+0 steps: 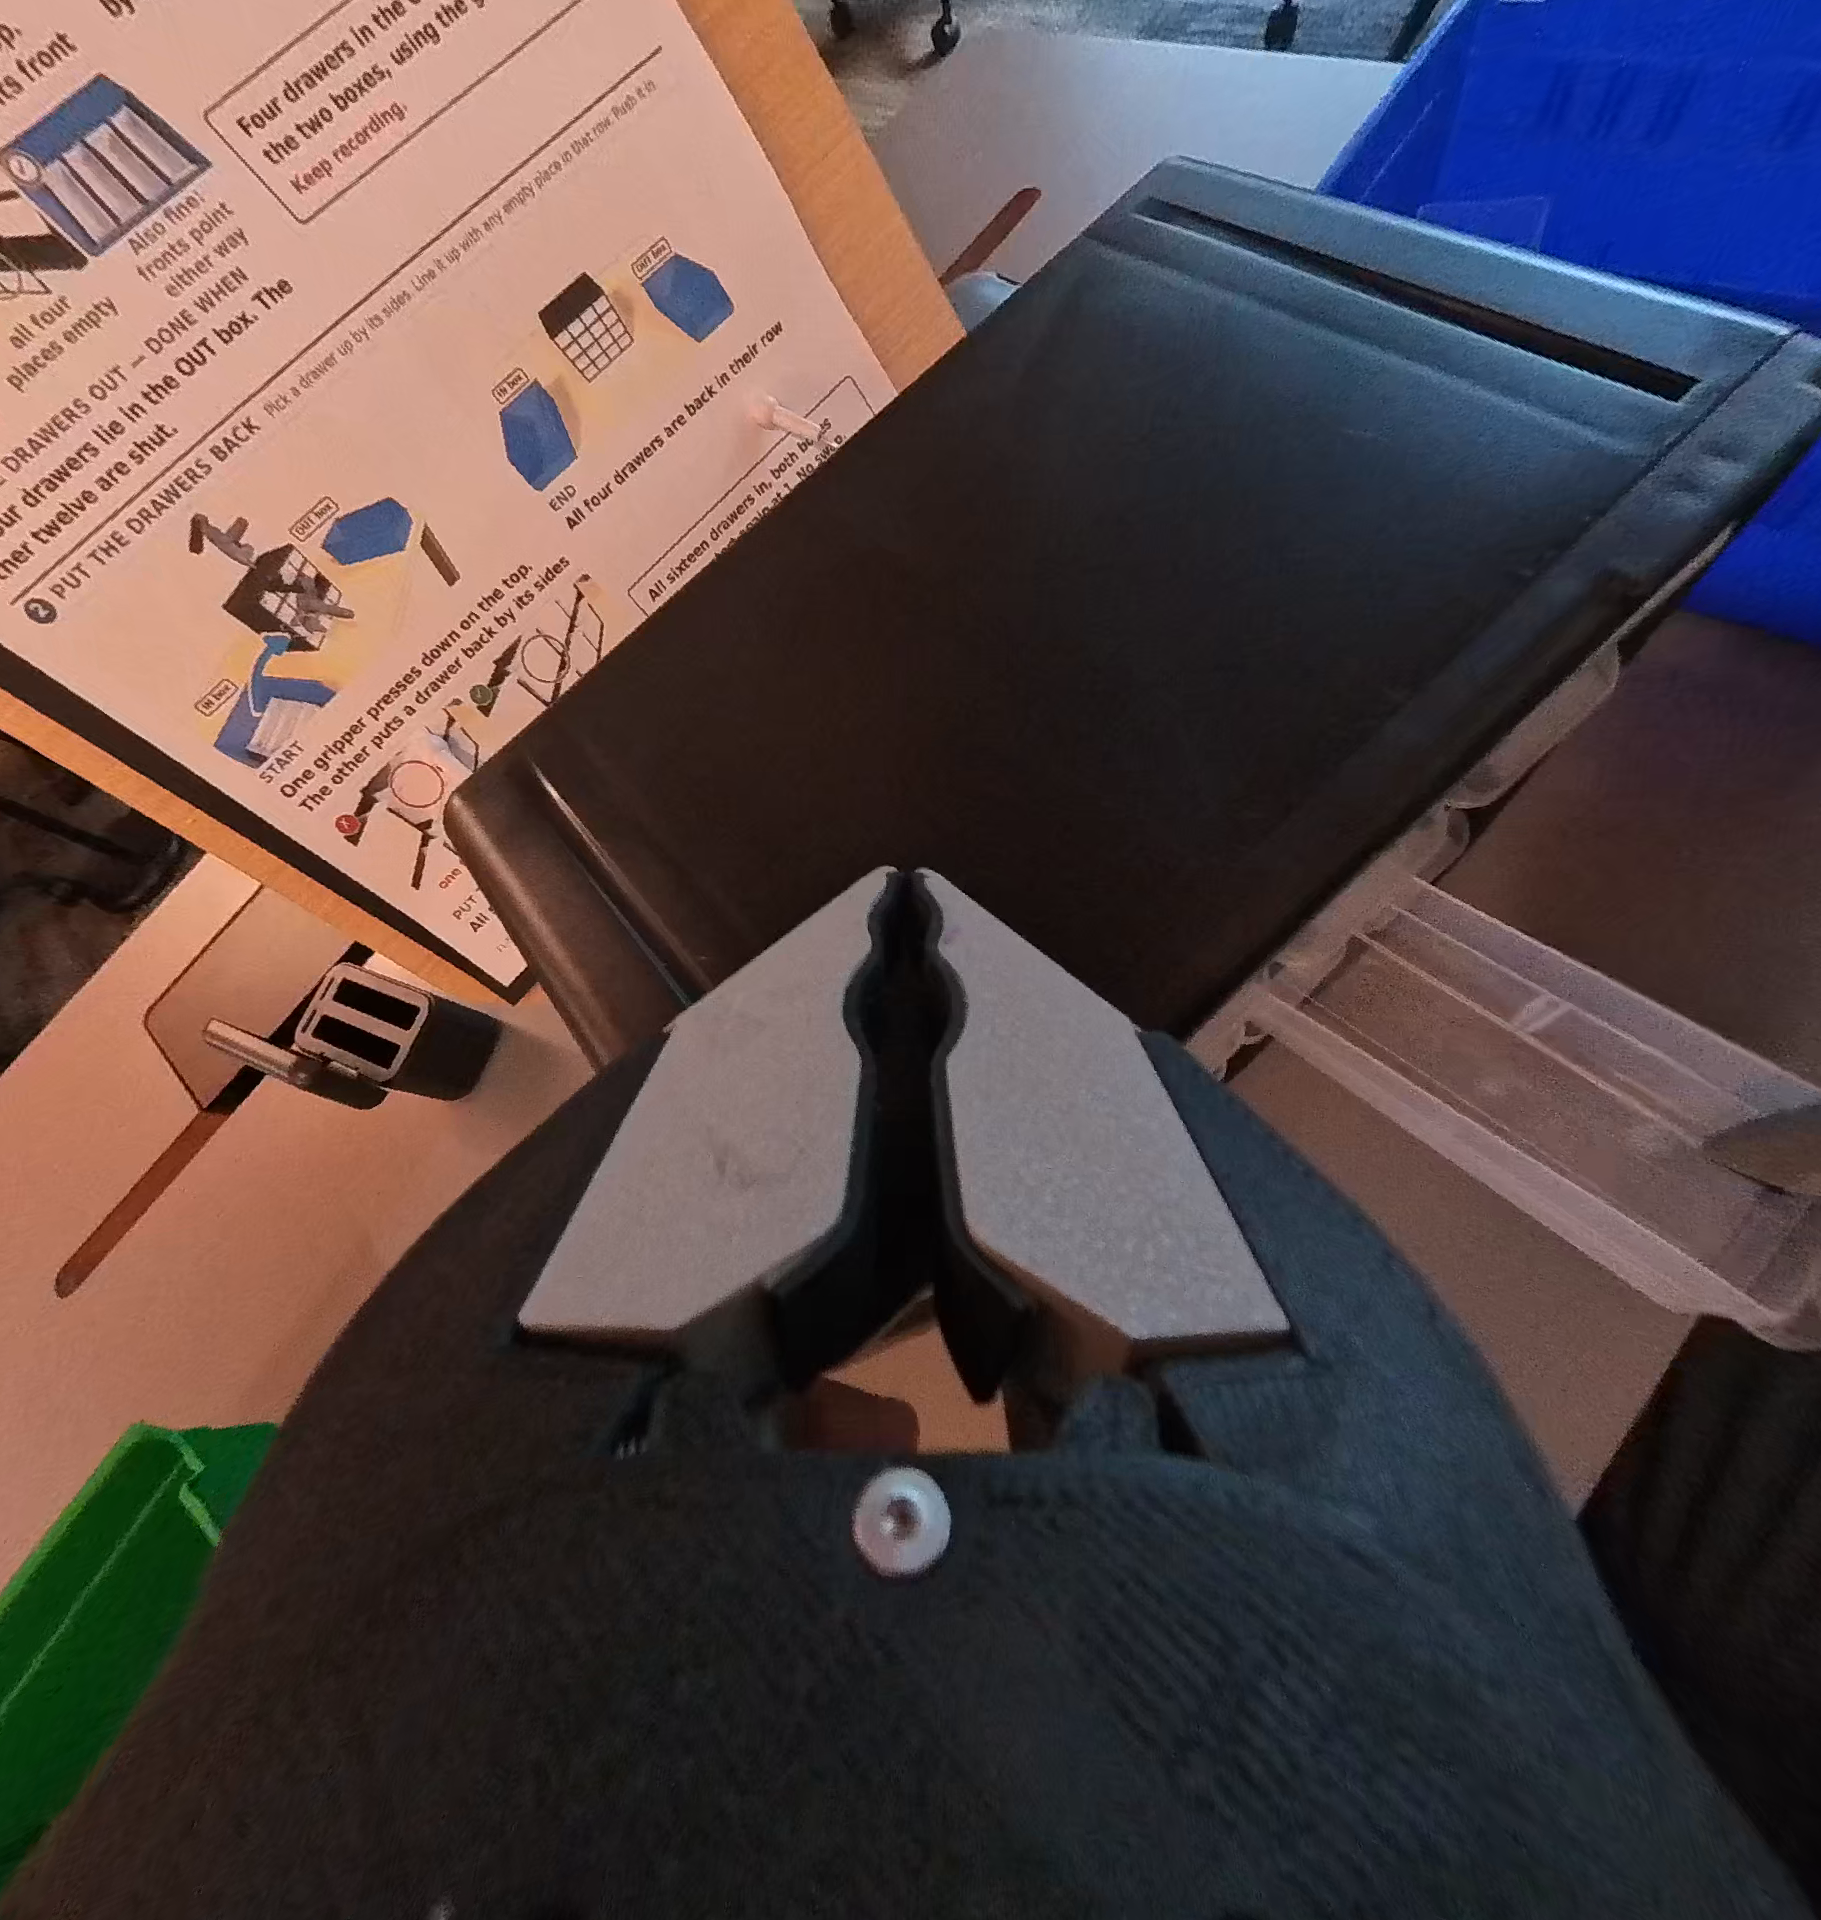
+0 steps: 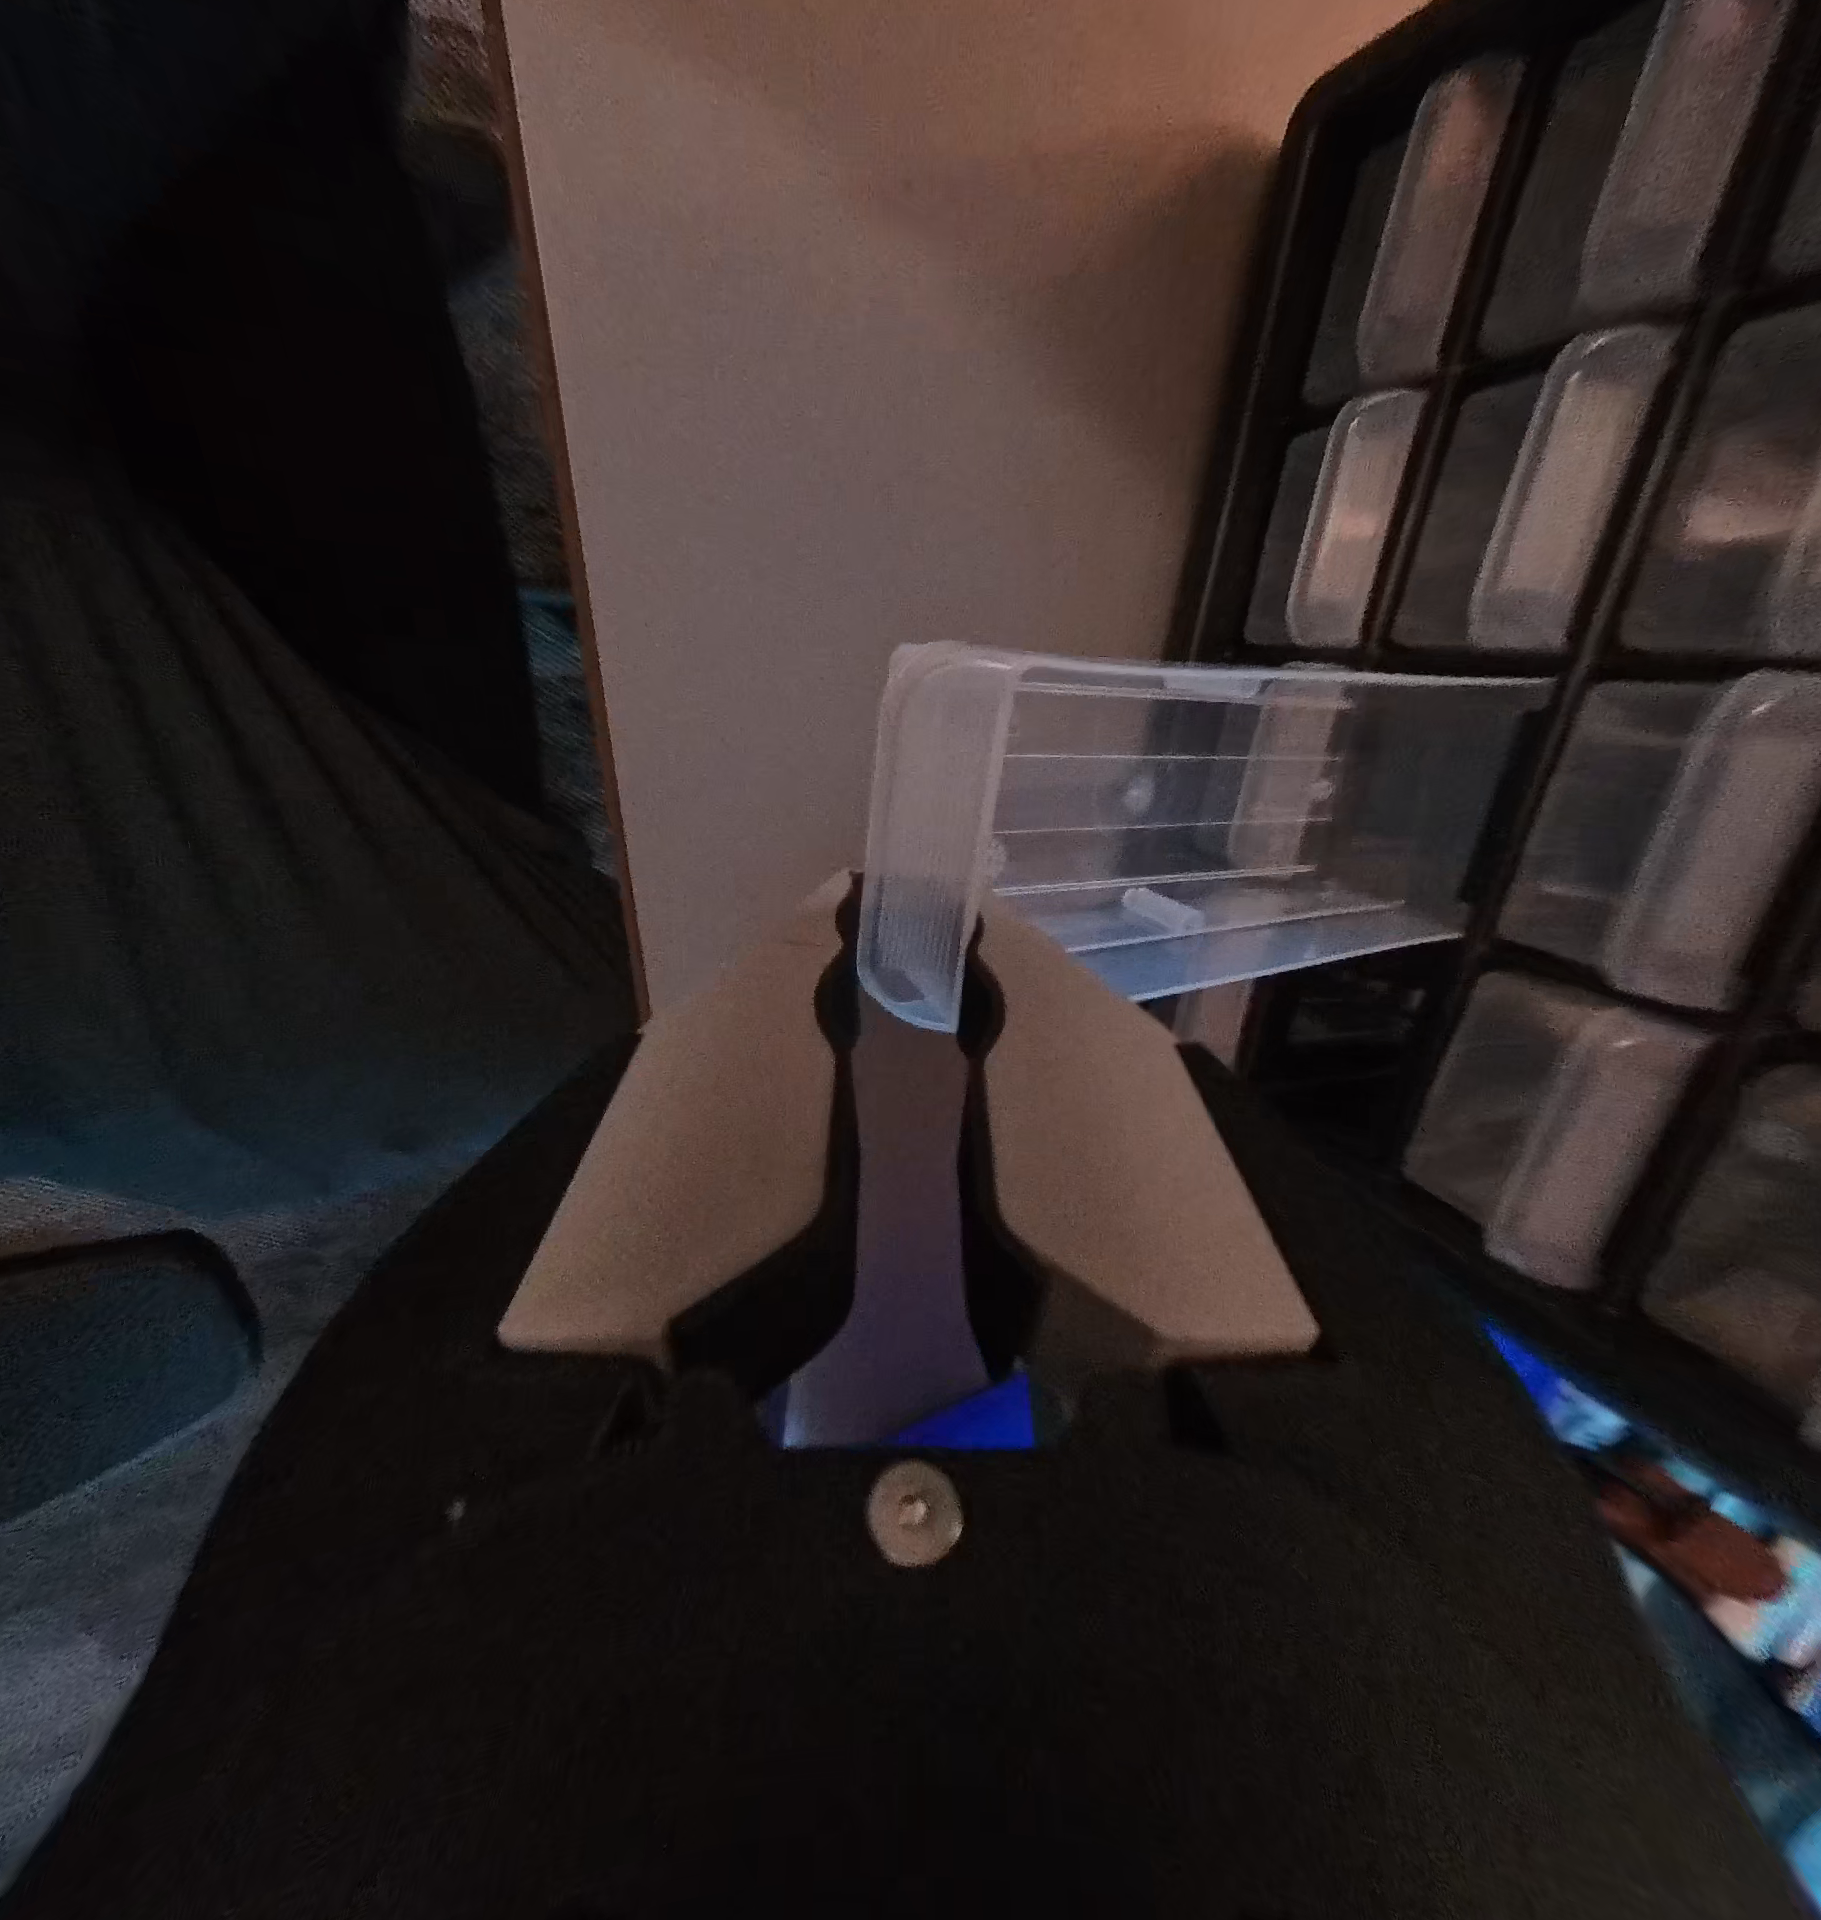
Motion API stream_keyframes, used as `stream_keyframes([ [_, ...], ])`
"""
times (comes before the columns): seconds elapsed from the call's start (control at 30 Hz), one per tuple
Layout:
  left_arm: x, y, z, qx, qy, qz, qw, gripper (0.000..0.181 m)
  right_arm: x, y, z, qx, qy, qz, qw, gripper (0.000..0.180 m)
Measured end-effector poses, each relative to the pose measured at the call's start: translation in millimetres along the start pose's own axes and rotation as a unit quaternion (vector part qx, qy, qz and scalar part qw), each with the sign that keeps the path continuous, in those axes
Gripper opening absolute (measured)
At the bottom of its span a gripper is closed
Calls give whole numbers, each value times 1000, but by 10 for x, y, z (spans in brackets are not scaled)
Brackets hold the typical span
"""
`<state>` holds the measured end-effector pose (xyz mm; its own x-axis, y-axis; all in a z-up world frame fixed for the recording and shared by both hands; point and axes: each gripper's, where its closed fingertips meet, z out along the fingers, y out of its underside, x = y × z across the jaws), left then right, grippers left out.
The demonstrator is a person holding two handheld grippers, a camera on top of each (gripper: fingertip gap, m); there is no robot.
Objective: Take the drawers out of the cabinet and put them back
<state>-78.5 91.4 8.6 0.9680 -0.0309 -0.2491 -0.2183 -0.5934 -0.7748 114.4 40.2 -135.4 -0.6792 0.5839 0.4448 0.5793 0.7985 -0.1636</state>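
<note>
Pinching the front lip of the clear drawer [image 2: 1197,810] with the right gripper [image 2: 911,914], jaws narrow and closed on that lip. Drawn most of the way out of the black cabinet [image 2: 1612,644], from a cell in the column at the edge of its front, rear end only just inside, the neighbouring drawers [image 2: 1550,499] shut. Left gripper [image 1: 906,878] fully closed on nothing, tips at the near edge of the cabinet's top panel [image 1: 1145,582]; contact likely but not certain. Cabinet standing on the pale bench [image 1: 106,1143], beside an instruction sheet [image 1: 418,364], with a blue bin [image 1: 1664,156] beyond its far edge and a green bin [image 1: 75,1558] at the near corner.

Probably the last stretch of a pull-out. To do it well: press down firmly on the top with the left, pull straight along the cell's axis, no twisting or sagging, and expect the drawer to tip on the thin lip once its rear clears.
</note>
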Motion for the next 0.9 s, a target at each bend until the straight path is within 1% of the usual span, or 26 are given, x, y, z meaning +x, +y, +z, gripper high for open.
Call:
stream_keyframes([
  [0.03,3,0,-3,2,-1,3,1000,0,-54,23,0,-16,-7,-21,1000,14],
  [0.07,2,-1,-5,4,-2,4,1000,0,-179,42,13,-28,-36,-38,998,13],
  [0.1,2,-2,-5,4,-4,6,1000,0,-262,27,17,-21,-57,-45,997,13],
  [0.13,3,-2,-4,3,-5,6,1000,0,-236,10,7,-6,-59,-35,998,12],
  [0.17,2,-1,-3,3,-4,5,1000,0,-170,-4,-29,14,-66,-8,998,12],
  [0.2,1,-1,-4,3,-3,4,1000,0,-158,-43,-109,46,-99,27,994,12],
  [0.27,2,-1,-6,5,-8,7,1000,0,-219,-187,-377,131,-183,87,970,12],
  [0.3,2,0,-7,5,-11,10,1000,0,-233,-209,-507,162,-200,103,961,12],
  [0.33,2,-1,-8,6,-12,11,1000,0,-228,-179,-615,182,-197,112,957,12],
  [0.4,2,-2,-7,6,-11,11,1000,0,-174,-26,-825,211,-161,131,955,12],
  [0.47,2,-2,-7,7,-5,9,1000,0,-61,233,-1075,232,-118,169,951,12],
  [0.53,5,-3,-7,8,2,10,1000,0,92,639,-1285,221,-69,225,946,13],
  [0.57,7,-3,-8,8,3,11,1000,0,154,829,-1381,219,-52,258,940,14],
  [0.63,7,-4,-9,9,2,13,1000,0,350,1208,-1522,218,8,314,924,12],
  [0.7,8,-6,-8,9,1,13,1000,0,419,1445,-1600,233,17,349,907,12],
  [0.73,8,-5,-8,9,1,13,1000,0,503,1606,-1585,228,32,381,896,12],
  [0.77,8,-5,-8,9,1,13,1000,0,573,1810,-1504,204,43,411,887,12],
  [0.83,9,-4,-9,9,0,14,1000,0,667,2250,-1173,119,52,462,877,12],
  [0.9,12,-5,-11,10,3,16,1000,0,693,2575,-739,37,33,496,867,12],
])
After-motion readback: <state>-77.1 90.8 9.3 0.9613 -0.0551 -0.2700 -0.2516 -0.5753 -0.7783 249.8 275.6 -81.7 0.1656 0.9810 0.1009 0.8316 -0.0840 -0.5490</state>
